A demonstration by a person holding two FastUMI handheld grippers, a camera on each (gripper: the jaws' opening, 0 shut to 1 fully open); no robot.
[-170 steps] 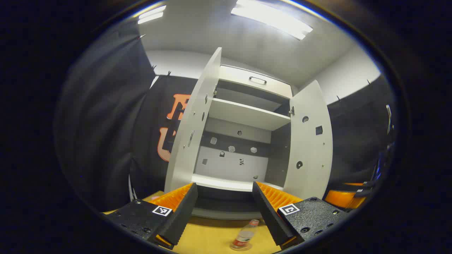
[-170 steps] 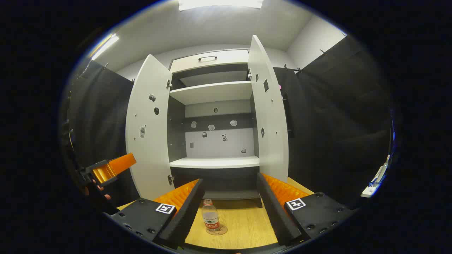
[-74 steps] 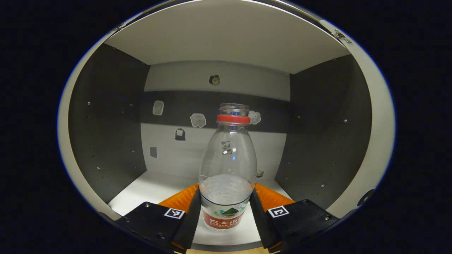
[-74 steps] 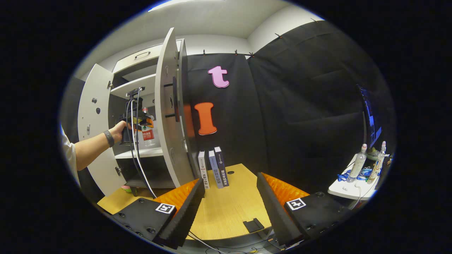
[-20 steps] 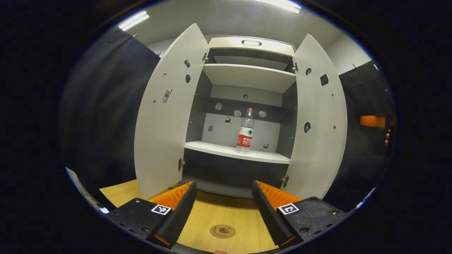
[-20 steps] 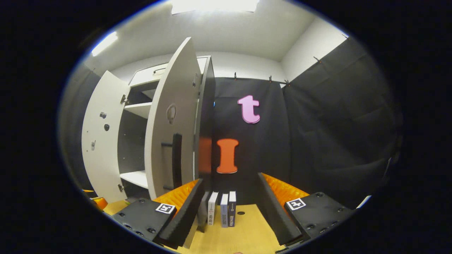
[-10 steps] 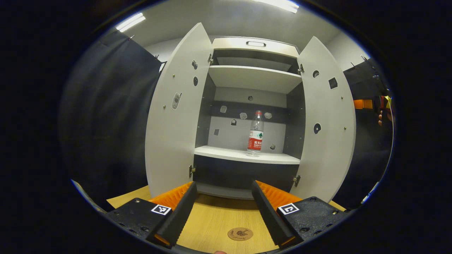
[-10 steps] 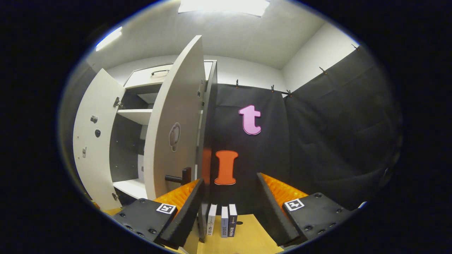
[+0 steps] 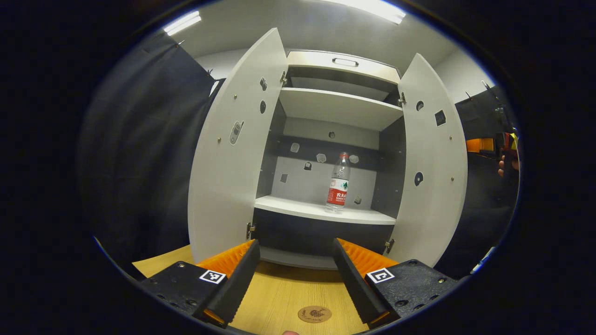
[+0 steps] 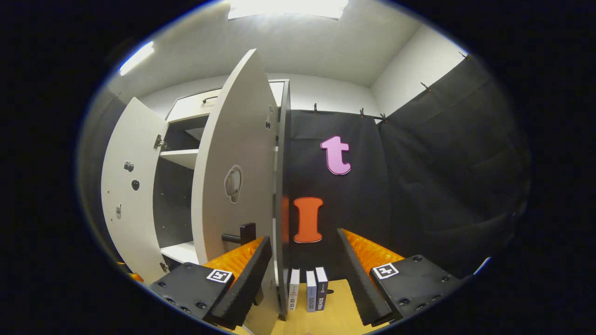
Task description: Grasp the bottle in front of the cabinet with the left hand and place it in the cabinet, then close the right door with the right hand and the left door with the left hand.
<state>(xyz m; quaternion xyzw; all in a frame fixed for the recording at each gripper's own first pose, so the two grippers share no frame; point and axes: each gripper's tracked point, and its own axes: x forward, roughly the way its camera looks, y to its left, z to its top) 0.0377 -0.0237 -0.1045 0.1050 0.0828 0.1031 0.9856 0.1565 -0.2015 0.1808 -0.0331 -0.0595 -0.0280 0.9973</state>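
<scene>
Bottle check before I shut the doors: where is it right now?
In the left gripper view the bottle stands upright on the cabinet's lower shelf, right of centre, between the open left door and right door.

a wooden bench ran across the bottom of the left gripper view, light yellow with a visible grain. a small round brown coaster lay flat on it at the lower centre of the frame. in the right gripper view, three books stood upright side by side at the lower centre, spines facing out, on the same kind of wood, just in front of the black cloth. a bright ceiling light glowed at the top centre of that frame, and a second light strip showed at the upper left. a white wall met the ceiling at the upper right.
</scene>
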